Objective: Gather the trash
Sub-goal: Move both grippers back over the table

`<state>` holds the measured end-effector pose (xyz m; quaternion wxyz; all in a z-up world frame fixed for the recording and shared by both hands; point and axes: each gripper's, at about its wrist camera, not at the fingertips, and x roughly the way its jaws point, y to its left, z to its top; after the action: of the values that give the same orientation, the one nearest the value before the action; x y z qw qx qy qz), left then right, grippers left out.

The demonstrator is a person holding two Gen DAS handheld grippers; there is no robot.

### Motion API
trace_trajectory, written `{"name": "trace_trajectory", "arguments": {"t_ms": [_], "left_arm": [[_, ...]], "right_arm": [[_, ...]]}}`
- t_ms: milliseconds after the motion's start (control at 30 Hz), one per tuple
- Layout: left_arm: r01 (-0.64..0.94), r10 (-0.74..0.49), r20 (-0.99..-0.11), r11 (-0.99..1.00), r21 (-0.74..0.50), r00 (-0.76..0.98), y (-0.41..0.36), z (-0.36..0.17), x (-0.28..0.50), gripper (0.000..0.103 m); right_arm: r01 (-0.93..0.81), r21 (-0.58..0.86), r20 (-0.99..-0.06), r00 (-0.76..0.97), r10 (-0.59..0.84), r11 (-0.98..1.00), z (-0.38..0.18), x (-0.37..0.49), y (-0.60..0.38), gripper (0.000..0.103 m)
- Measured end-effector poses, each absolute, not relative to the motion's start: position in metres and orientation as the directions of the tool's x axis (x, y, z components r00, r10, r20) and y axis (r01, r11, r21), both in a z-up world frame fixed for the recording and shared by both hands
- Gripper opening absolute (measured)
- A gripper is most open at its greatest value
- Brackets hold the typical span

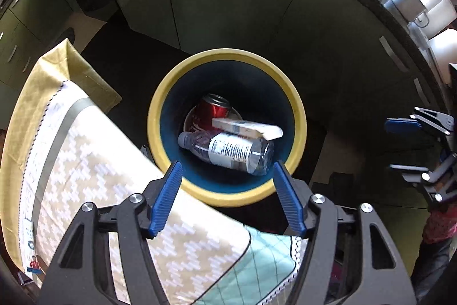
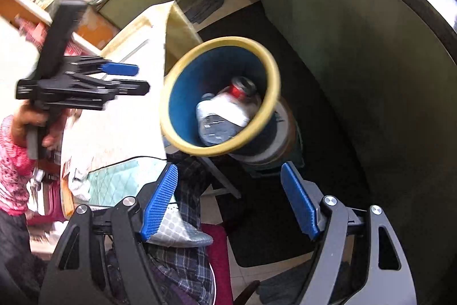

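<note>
One bin point(image 1: 227, 56), one can point(image 1: 214, 109), one bottle point(image 1: 228, 150), one carton point(image 1: 247, 127).

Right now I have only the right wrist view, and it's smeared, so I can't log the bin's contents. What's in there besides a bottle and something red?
Observer: A flat white carton lies on top, across the clear plastic bottle.
Operator: And the red thing?
Observer: It's a red drinks can, deeper in the yellow-rimmed bin, behind the bottle.
Operator: Is the left tool carrying anything?
Observer: No. The left tool is open over the bin's near rim, with nothing between its fingers.
</note>
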<state>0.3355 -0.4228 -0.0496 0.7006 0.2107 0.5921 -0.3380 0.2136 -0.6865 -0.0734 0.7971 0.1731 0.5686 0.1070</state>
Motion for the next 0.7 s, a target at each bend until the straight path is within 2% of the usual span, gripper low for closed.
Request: {"name": "trace_trajectory", "arguments": {"t_ms": [167, 300, 367, 500, 667, 700], "left_arm": [[0.664, -0.243, -0.957, 0.743, -0.078, 0.16, -0.319, 0.012, 0.299, 0.069], [0.575, -0.206, -0.942, 0.818, -0.018, 0.264, -0.22, 0.053, 0.267, 0.071], [0.509, -0.173, -0.929, 0.861, 0.018, 0.326, -0.172, 0.069, 0.257, 0.076], [0.38, -0.126, -0.92, 0.924, 0.027, 0.372, -0.087, 0.081, 0.246, 0.076], [0.282, -0.092, -0.916, 0.959, 0.024, 0.391, -0.012, 0.07, 0.24, 0.076], [0.272, -0.091, -0.917, 0.962, 0.019, 0.388, -0.003, 0.067, 0.24, 0.076]], "right_arm": [[-0.13, 0.389, -0.869, 0.278, 0.41, 0.912, -0.071, 0.238, -0.62, 0.074], [-0.284, 0.368, -0.873, 0.222, 0.434, 0.886, -0.065, 0.265, -0.537, 0.074], [-0.364, 0.349, -0.879, 0.192, 0.437, 0.863, -0.06, 0.28, -0.49, 0.074], [-0.466, 0.325, -0.888, 0.149, 0.435, 0.823, -0.05, 0.309, -0.397, 0.073], [-0.484, 0.385, -0.879, 0.069, 0.473, 0.786, -0.049, 0.358, -0.298, 0.06], [-0.503, 0.348, -0.892, 0.083, 0.445, 0.791, -0.049, 0.368, -0.277, 0.059]]}}
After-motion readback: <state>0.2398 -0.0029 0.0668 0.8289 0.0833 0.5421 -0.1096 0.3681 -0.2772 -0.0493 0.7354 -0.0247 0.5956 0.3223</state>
